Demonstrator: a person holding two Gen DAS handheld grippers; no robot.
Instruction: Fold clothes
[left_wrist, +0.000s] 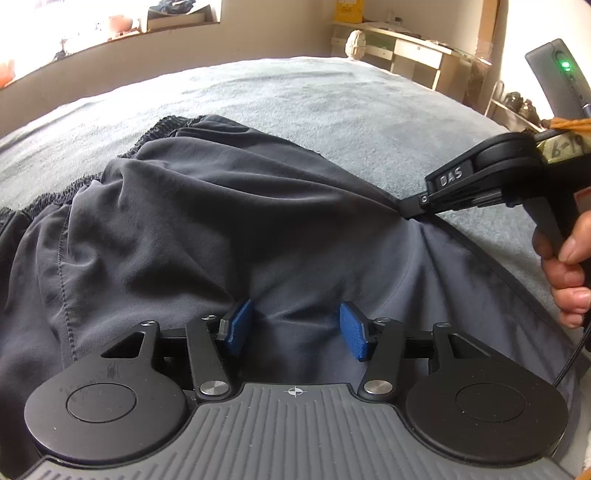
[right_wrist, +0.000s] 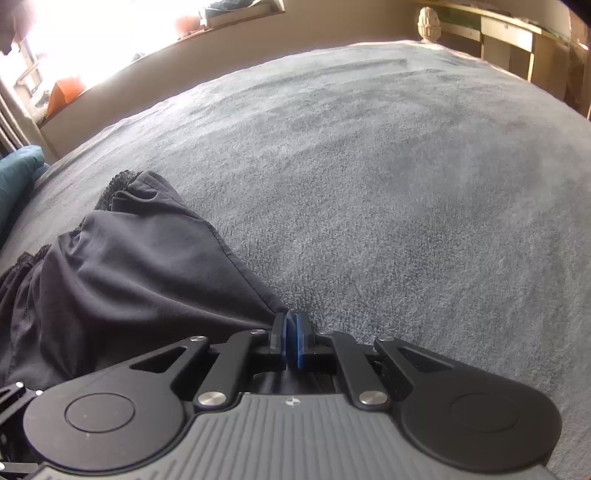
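The dark grey shorts (left_wrist: 207, 221) lie rumpled on the near left part of the grey blanket (left_wrist: 314, 99), not yet folded; the right gripper (right_wrist: 291, 341) is clamped on their right hem corner; the left gripper (left_wrist: 295, 328) stands apart over the near cloth, gripping nothing; judging by this, folding is only starting.

My bed (right_wrist: 388, 155) wears a grey fleece blanket (left_wrist: 295, 96). Dark grey shorts (left_wrist: 177, 206) lie rumpled on it near me.
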